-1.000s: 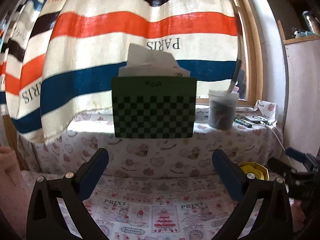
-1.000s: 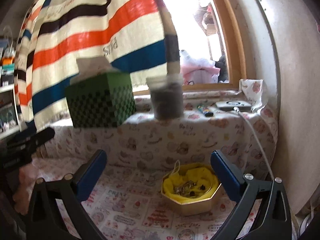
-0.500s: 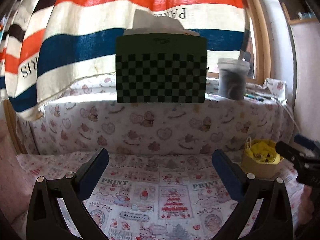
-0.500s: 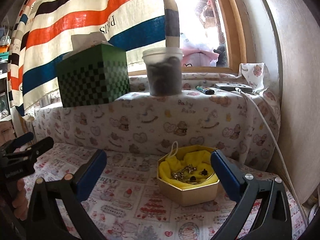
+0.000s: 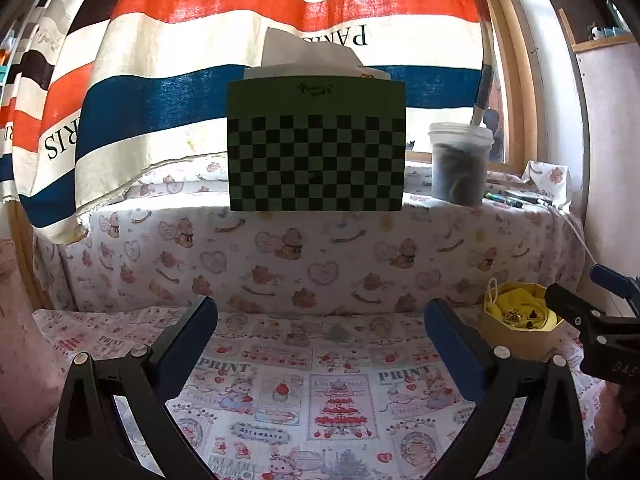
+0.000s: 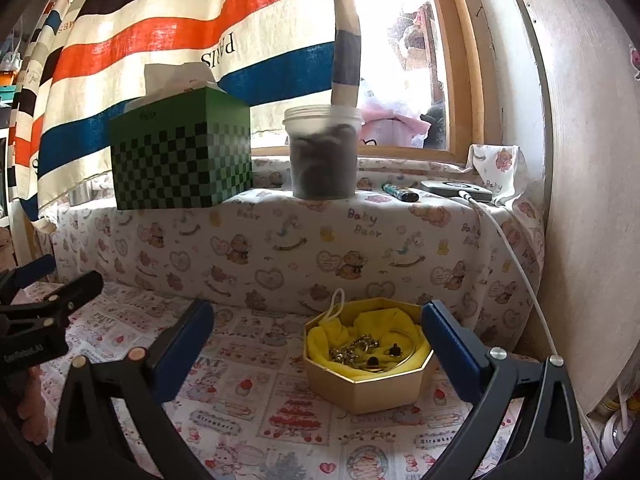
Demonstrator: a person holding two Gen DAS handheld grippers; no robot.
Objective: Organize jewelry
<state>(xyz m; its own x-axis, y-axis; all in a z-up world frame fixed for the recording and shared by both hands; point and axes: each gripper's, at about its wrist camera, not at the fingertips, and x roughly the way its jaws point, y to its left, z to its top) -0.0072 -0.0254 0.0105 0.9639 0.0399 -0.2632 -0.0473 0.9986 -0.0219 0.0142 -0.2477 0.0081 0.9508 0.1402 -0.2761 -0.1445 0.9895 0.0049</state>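
Note:
A gold octagonal box lined with yellow cloth stands on the patterned cloth near the right wall. Several jewelry pieces lie in it: chains, dark studs, a thin bangle. It also shows at the right in the left wrist view. My right gripper is open and empty, just short of the box, its right finger beside the box's right edge. My left gripper is open and empty over the printed cloth, left of the box. Each gripper shows in the other's view, the left one and the right one.
A raised ledge covered in bear-print cloth holds a green checkered tissue box, a plastic tub of dark material, a lighter and a small device with a white cable. A striped curtain hangs behind. A wall stands close on the right.
Both views have dropped from the curtain toward the cloth surface. The jewelry box has come closer and lower in the right wrist view. Both grippers stayed open.

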